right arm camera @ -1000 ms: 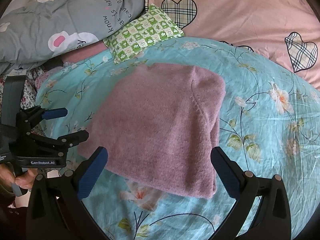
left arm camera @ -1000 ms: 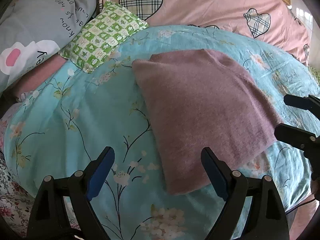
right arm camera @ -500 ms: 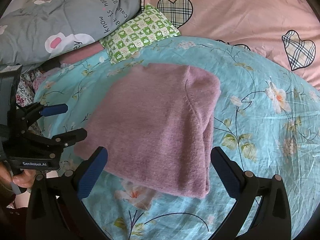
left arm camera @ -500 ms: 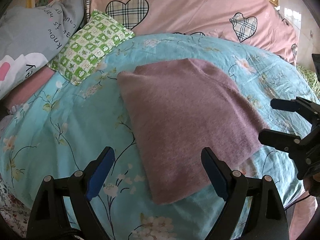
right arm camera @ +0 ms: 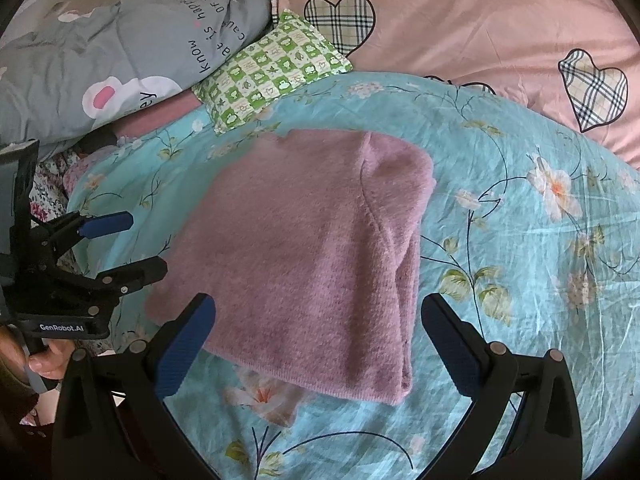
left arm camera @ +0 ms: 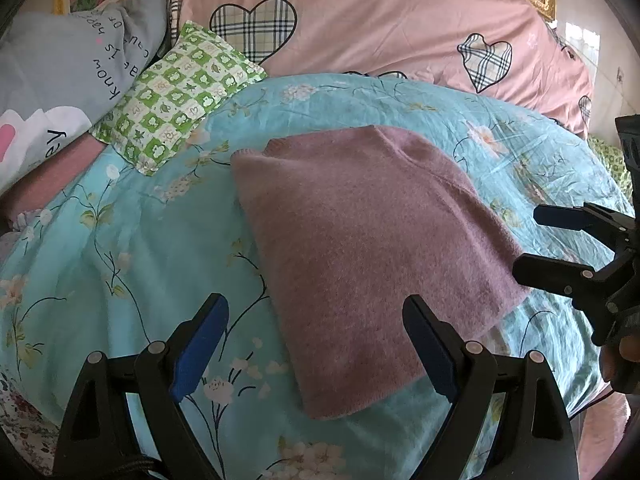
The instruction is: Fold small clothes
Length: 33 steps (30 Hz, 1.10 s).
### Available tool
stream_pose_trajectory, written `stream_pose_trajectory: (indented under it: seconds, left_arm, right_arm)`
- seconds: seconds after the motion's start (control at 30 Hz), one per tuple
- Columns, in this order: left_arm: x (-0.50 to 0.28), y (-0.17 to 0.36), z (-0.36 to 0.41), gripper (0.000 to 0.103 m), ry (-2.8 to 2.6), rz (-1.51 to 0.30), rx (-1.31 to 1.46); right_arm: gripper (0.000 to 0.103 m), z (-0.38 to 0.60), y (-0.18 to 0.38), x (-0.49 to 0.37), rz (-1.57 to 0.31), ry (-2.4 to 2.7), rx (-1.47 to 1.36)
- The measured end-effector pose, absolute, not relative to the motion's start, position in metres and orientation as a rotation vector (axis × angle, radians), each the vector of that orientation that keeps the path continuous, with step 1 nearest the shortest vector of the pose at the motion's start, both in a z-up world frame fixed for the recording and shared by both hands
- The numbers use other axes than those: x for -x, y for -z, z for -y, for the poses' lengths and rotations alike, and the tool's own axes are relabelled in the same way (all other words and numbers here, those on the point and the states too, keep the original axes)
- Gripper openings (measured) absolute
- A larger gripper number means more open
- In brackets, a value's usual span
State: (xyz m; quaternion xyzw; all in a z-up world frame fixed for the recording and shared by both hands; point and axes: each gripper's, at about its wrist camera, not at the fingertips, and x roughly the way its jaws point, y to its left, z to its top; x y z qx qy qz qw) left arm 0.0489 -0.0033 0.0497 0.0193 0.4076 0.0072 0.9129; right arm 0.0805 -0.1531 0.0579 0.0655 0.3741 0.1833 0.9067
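A mauve knit sweater [left arm camera: 360, 248] lies folded into a rough rectangle on the turquoise floral bedspread [left arm camera: 132, 240]; it also shows in the right wrist view [right arm camera: 312, 264]. My left gripper [left arm camera: 316, 344] is open and empty, hovering over the sweater's near left edge. My right gripper [right arm camera: 320, 344] is open and empty over the sweater's near edge. Each gripper shows in the other's view: the right one [left arm camera: 536, 240] at the sweater's right corner, the left one [right arm camera: 136, 244] just off its left edge.
A green checked pillow [left arm camera: 176, 96] lies at the far left of the bedspread, a grey printed quilt [left arm camera: 60, 72] beyond it. A pink duvet with plaid hearts [left arm camera: 380, 28] lies along the far side. The bed's edge drops off near me.
Both grippers have drawn back and risen from the sweater, so it looks smaller and further off. The sweater has not moved. Both jaws stay open.
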Motion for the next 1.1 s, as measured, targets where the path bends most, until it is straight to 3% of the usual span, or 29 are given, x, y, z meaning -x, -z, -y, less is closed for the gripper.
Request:
stream_pose_trajectory:
  seconds: [1.1]
  left_arm:
    - [-0.058, -0.050, -0.001, 0.090, -0.014, -0.835, -0.031]
  right_arm:
    - [0.103, 0.149, -0.059, -0.095, -0.769, -0.403, -0.172]
